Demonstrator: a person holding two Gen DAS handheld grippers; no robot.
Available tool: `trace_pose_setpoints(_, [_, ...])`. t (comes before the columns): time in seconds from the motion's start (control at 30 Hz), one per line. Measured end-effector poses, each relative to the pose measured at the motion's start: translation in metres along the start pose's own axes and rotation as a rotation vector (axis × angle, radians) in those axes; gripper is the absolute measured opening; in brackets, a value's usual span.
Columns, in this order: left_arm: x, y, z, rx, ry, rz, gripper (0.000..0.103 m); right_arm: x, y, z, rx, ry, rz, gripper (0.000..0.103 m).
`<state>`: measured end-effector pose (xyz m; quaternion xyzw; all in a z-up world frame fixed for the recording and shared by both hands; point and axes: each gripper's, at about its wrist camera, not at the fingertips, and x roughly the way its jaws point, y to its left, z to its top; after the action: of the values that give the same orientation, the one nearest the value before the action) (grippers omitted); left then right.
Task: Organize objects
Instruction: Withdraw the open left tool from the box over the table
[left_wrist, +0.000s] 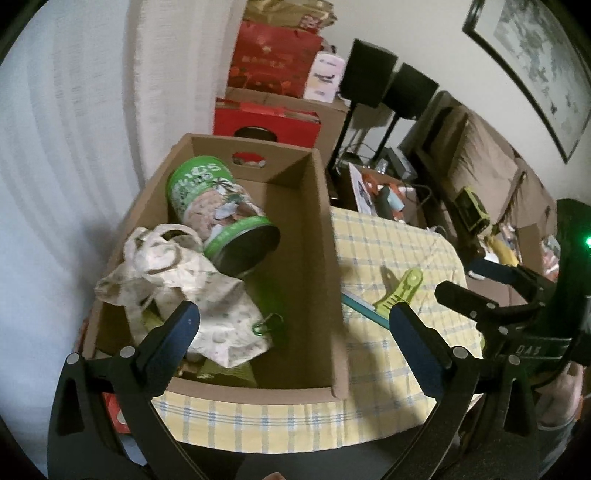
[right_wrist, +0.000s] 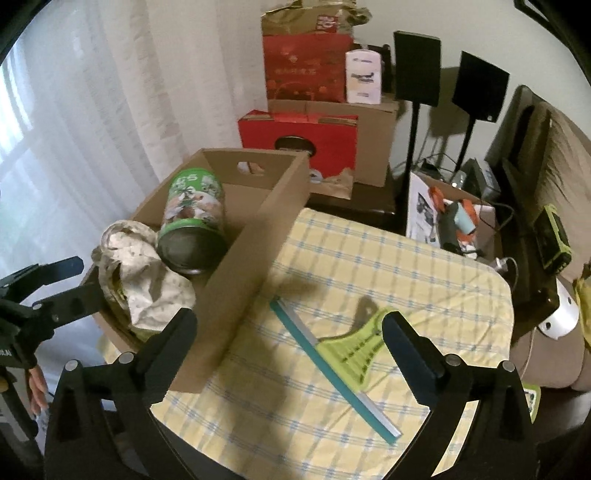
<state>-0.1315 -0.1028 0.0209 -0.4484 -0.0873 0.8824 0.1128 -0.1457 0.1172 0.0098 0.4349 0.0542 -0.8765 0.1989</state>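
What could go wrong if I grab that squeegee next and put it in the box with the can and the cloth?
The squeegee lies flat on the checked tablecloth, so the open right gripper may pinch and drag the cloth along with it. The cardboard box is already crowded: the tilted green can leaning on the crumpled cloth bag could roll when the long blade goes in. The left gripper hangs by the box's near end and could knock it.

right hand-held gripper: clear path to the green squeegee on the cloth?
Probably yes. The right hand-held gripper is open and empty, and the green squeegee lies flat on the checked tablecloth beside the cardboard box, nothing on top of it.
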Motion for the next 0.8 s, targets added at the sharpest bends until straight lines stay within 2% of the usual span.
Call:
trace_pose_setpoints(0.43, [0.017, -0.051, -0.013, 0.082, 0.012, -0.006, 0.103, -0.017, -0.043, -0.030, 0.060, -0.014, -0.081, 0.102])
trace_pose_setpoints(0.8, [0.028, -0.081, -0.020, 0.117, 0.017, -0.023, 0.103, -0.027, -0.077, -0.050, 0.115, -0.019, -0.111, 0.102])
